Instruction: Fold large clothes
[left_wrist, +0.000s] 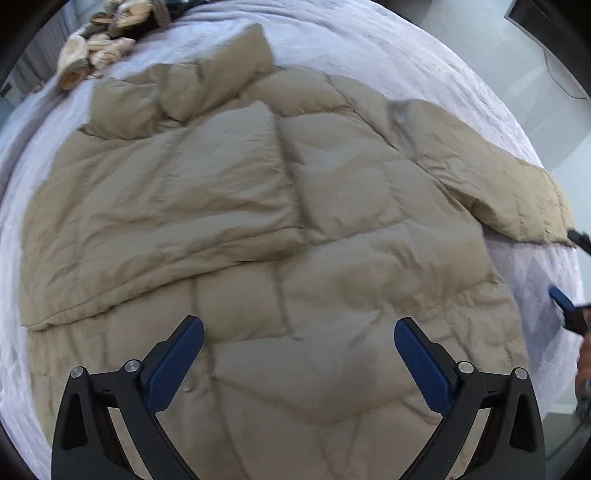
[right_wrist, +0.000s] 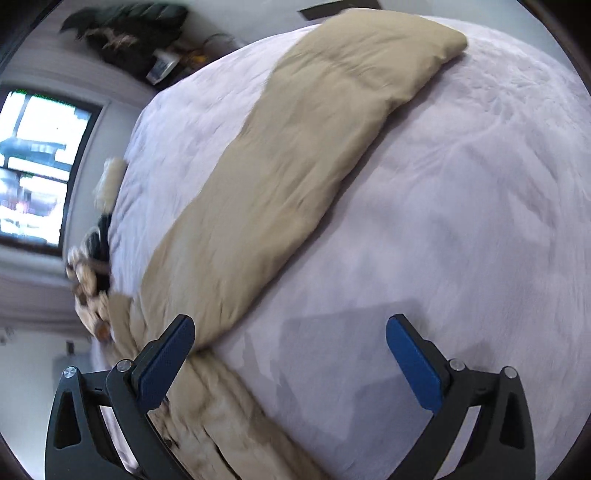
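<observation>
One tan puffer jacket (left_wrist: 258, 206) lies spread flat on the bed cover (left_wrist: 388, 48), front side up, and it takes most of the bed in the left wrist view. One sleeve is folded in over the chest, on the picture-left side of the jacket. The other sleeve (right_wrist: 295, 147) stretches out straight from the jacket body across the pale lilac cover toward the bed edge; in the right wrist view it runs as one long tan band.

Around the jacket: 1 crumpled beige and brown garment (left_wrist: 99, 48) at the far corner of the bed beyond the collar, apart from the jacket. Beyond the bed, in the right wrist view, 1 bright window (right_wrist: 37, 166) and some dark clutter (right_wrist: 129, 33) by the wall, too blurred to name. Nothing lies on the jacket itself.

Left gripper (left_wrist: 299, 328): released, both blue pads wide apart, nothing betw. them, hanging above the lower hem part of the jacket body. Right gripper (right_wrist: 290, 328): also released, pads wide apart and empty; its picture-left pad is over the sleeve near the armpit, the other pad over bare cover. From the left wrist view the right gripper shows only at the picture-right edge, beside the outstretched sleeve.

Count: 1 jacket, 2 sleeves, 2 grippers, 1 other garment.
</observation>
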